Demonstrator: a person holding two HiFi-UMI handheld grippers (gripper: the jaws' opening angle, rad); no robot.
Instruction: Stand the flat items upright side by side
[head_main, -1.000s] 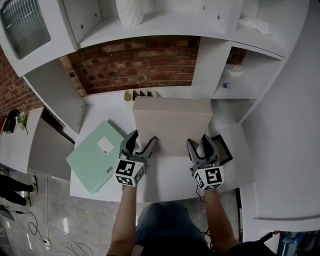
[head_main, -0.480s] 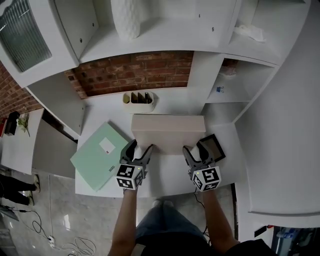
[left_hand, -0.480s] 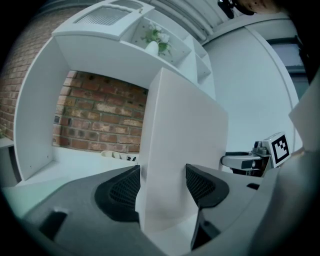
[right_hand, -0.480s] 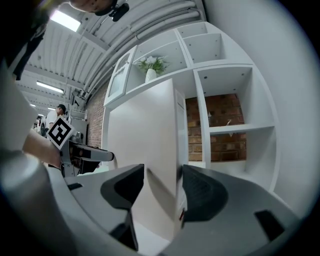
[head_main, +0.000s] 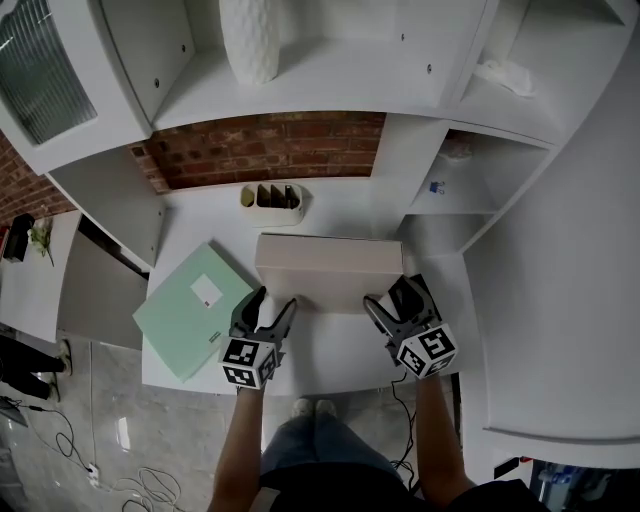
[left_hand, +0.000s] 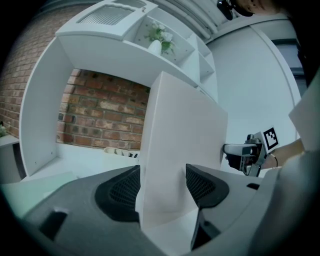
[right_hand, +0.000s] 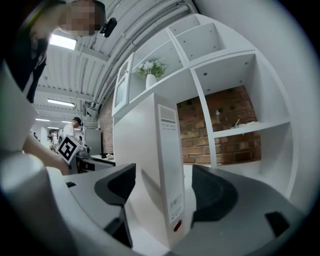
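Observation:
A beige file box (head_main: 330, 270) stands upright on its long edge on the white desk (head_main: 330, 352). My left gripper (head_main: 270, 303) is at the box's left end. In the left gripper view its pads (left_hand: 122, 192) lie against both faces of the box (left_hand: 182, 150). My right gripper (head_main: 392, 296) straddles the right end, where the labelled spine (right_hand: 170, 165) shows. Its jaws have just been opening, and a gap shows on each side of the box. A pale green folder (head_main: 195, 308) lies flat on the desk to the left.
A small desk organizer (head_main: 272, 198) sits against the brick back wall behind the box. White shelving surrounds the desk, with a white vase (head_main: 250, 35) on the shelf above. An open shelf bay (head_main: 455, 190) lies to the right. The desk's front edge is just under my grippers.
The box has gone from leaning back to standing upright. My right gripper's jaws have spread away from the box. Both hands stayed at the box's ends.

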